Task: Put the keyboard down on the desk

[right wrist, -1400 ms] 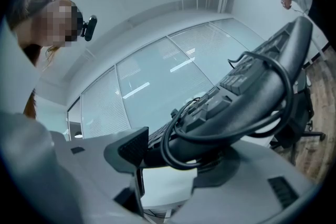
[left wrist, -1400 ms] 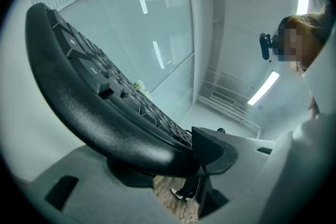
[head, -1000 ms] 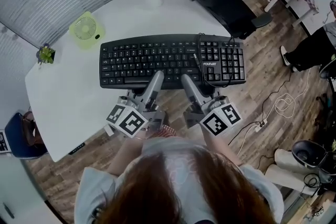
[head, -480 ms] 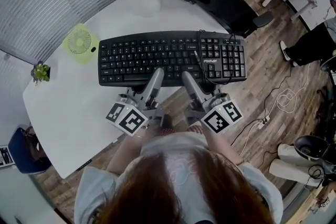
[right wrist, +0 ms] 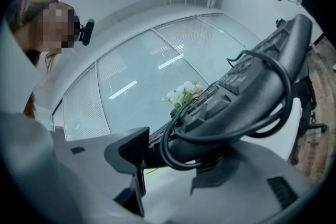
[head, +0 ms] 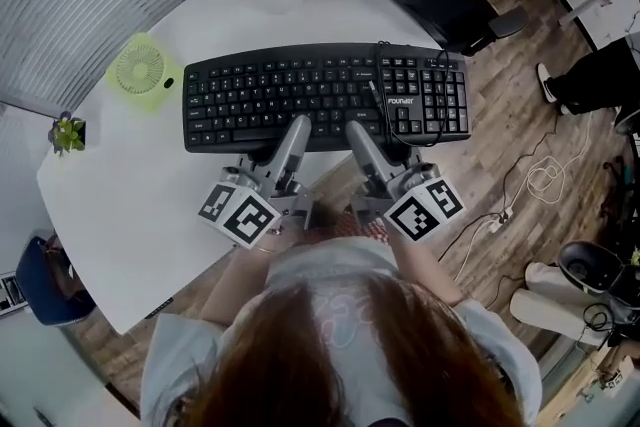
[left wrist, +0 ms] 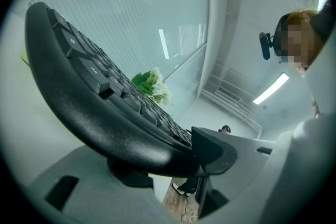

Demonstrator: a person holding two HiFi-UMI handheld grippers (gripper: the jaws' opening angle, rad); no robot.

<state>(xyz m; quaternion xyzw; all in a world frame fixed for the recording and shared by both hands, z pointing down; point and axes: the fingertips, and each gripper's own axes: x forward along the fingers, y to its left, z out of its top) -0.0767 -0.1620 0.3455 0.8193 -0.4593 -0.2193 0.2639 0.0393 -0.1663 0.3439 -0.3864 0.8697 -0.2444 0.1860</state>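
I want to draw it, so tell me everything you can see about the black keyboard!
The keyboard is black, plastic-looking and wide, with rows of white-lettered keys and a number pad at its right end. Its black cable lies looped over the number pad. It sits keys-up over the white desk, its right end past the desk's edge. The left gripper and right gripper both clamp its near edge. Whether its underside touches the desk I cannot tell.

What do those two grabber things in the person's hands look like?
The left hand-held gripper and right hand-held gripper are grey, each with long tapering jaws and a cube of black-and-white square markers. The sleeves are pale.
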